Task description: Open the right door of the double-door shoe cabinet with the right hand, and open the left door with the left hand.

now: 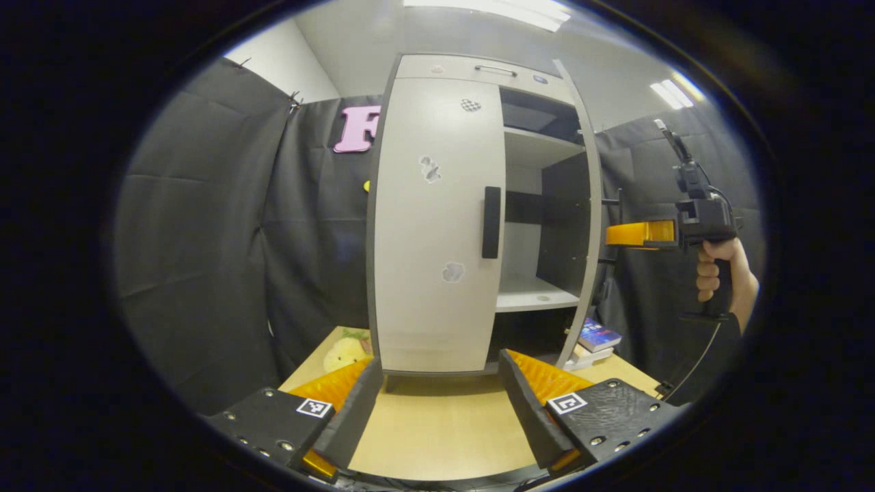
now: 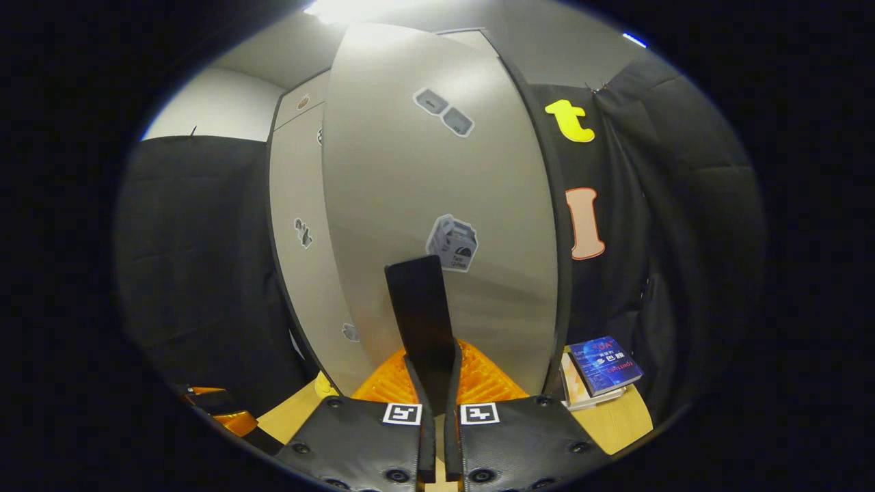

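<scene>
Two doors are carried by the shoe cabinet (image 1: 478, 72), which stands on the wooden desk (image 1: 437, 424) in front of the black cloth wall. In the left gripper view the left door (image 1: 431, 225) is seen shut, its dark vertical handle (image 1: 491, 222) near its inner edge, and small stickers are dotted over its face. The right door (image 1: 581, 205) is seen swung open, edge-on, so that pale shelves (image 1: 533, 294) are exposed inside. The left gripper (image 1: 437, 389) is held low before the cabinet, its jaws spread wide and gripping nothing. The right gripper (image 1: 618, 234) is seen at the open door's outer side, held by a hand (image 1: 718, 273).

In the right gripper view the right door's face (image 2: 437, 184) is close ahead, and its dark handle (image 2: 420, 307) runs down between the right gripper's (image 2: 435, 372) fingers. The jaws are drawn nearly together around the handle; both fingers appear to press on it, though the contact itself is partly hidden. Books (image 2: 601, 365) are stacked on the desk beside the cabinet's right side, and a yellow plush toy (image 1: 345, 352) lies at its left.
</scene>
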Motion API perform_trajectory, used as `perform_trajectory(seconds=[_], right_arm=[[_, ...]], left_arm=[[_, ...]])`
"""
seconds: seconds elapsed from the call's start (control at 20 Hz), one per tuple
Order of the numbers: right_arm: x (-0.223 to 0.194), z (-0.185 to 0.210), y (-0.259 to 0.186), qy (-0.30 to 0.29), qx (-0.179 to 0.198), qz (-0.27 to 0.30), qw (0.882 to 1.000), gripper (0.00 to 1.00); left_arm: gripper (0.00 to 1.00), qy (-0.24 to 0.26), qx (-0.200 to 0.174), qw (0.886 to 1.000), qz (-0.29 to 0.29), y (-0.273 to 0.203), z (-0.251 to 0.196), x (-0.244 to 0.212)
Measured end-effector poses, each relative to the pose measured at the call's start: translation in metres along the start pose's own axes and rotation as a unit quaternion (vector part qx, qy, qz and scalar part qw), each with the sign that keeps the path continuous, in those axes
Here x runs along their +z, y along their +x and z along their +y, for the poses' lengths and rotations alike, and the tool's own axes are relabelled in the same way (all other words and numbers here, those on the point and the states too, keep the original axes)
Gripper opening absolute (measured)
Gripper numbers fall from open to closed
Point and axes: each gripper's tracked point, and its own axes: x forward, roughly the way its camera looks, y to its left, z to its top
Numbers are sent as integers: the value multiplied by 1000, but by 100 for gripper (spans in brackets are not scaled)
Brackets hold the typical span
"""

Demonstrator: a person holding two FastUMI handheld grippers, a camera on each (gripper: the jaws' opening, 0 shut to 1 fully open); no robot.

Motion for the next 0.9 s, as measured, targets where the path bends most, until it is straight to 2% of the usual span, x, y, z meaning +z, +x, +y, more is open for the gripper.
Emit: perform_trajectory(seconds=[0.3,0.35,0.5,0.6,0.65,0.9], right_arm=[[-1,-25,-21,15,-18,-9,1000,6],[-1,-31,-26,19,-20,-9,1000,2],[-1,-49,-33,37,-19,-5,999,6],[1,-64,-37,53,-13,-4,999,2],[2,-71,-37,53,-10,-4,999,6],[12,-100,-53,33,-21,3,999,5]], left_arm=[[98,4,-37,999,7,17,-34,-3],[98,2,-45,999,10,20,-41,-5],[100,6,-62,998,19,28,-60,-6],[98,13,-63,998,15,34,-68,-2],[98,15,-61,998,13,38,-73,-1],[100,10,-47,999,23,48,-99,6]])
